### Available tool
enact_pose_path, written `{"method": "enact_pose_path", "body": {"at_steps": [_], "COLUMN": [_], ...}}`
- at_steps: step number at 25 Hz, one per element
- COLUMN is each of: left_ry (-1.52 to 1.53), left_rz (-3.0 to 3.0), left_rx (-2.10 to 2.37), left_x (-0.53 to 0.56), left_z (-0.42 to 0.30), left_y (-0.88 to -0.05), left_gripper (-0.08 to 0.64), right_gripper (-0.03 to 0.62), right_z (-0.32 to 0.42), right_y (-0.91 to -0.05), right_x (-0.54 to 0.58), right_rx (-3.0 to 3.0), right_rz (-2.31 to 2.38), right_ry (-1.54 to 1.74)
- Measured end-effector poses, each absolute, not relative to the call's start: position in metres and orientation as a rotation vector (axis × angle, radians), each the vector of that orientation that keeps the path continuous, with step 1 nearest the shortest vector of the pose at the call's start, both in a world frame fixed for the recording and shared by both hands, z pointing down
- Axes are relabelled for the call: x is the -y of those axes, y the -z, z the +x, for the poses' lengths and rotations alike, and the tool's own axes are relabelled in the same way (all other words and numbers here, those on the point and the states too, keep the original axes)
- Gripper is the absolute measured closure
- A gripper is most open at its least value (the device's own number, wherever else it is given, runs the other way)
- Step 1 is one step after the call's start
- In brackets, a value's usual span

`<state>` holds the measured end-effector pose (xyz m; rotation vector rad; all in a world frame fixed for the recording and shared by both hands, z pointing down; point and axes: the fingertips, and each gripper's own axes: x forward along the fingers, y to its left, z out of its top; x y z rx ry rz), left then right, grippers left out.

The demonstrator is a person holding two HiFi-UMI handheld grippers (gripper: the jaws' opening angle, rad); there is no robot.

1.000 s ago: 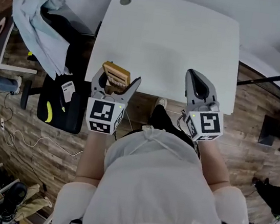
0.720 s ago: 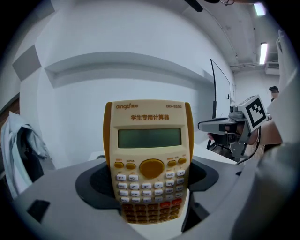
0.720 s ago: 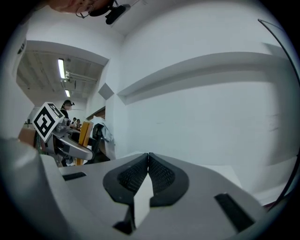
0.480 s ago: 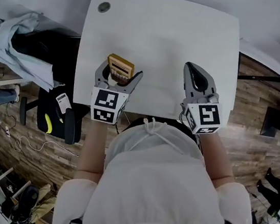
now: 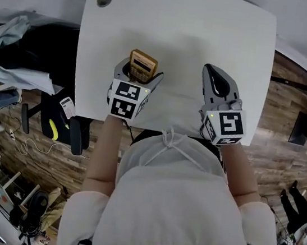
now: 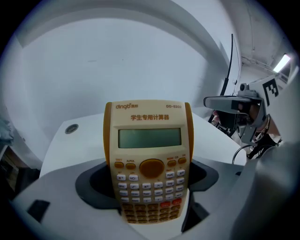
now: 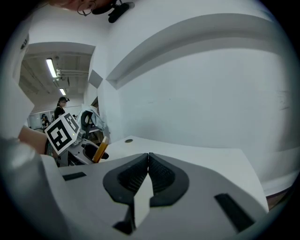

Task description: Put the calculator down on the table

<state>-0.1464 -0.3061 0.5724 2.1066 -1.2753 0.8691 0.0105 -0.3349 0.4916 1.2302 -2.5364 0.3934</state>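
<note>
An orange and cream calculator (image 6: 150, 164) stands upright between the jaws of my left gripper (image 5: 139, 77), which is shut on its lower end. In the head view the calculator (image 5: 143, 65) hangs above the near left part of the white table (image 5: 183, 32). My right gripper (image 5: 218, 84) is shut with nothing in it, jaws pressed together over the table's near right side. From the right gripper view the calculator (image 7: 101, 150) shows edge-on at the left, held in the left gripper (image 7: 89, 150).
A round grommet (image 5: 104, 0) sits in the table's far left corner. A black chair (image 5: 58, 117) with cloth (image 5: 14, 65) draped nearby stands left of the table on the wooden floor. A white wall rises behind the table.
Both grippers have moved forward over the table. The left gripper carried the calculator further over the tabletop and turned it more upright. The right gripper stayed shut.
</note>
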Motion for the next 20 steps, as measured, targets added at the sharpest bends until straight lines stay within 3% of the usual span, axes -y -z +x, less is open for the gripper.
{"method": "enact_pose_path", "body": {"at_steps": [20], "left_ry": [-1.095], "left_rz": [1.968], "left_rx": [1.145], "left_x": [0.334], "left_z": [-0.128], "left_y": [-0.642], "left_gripper": [0.146], "right_gripper": [0.586], "right_z": [0.003], "right_y": [-0.523], "right_x": [0.362], "right_rx": [2.543], "right_rz": [1.159], "right_ry": [-0.451]}}
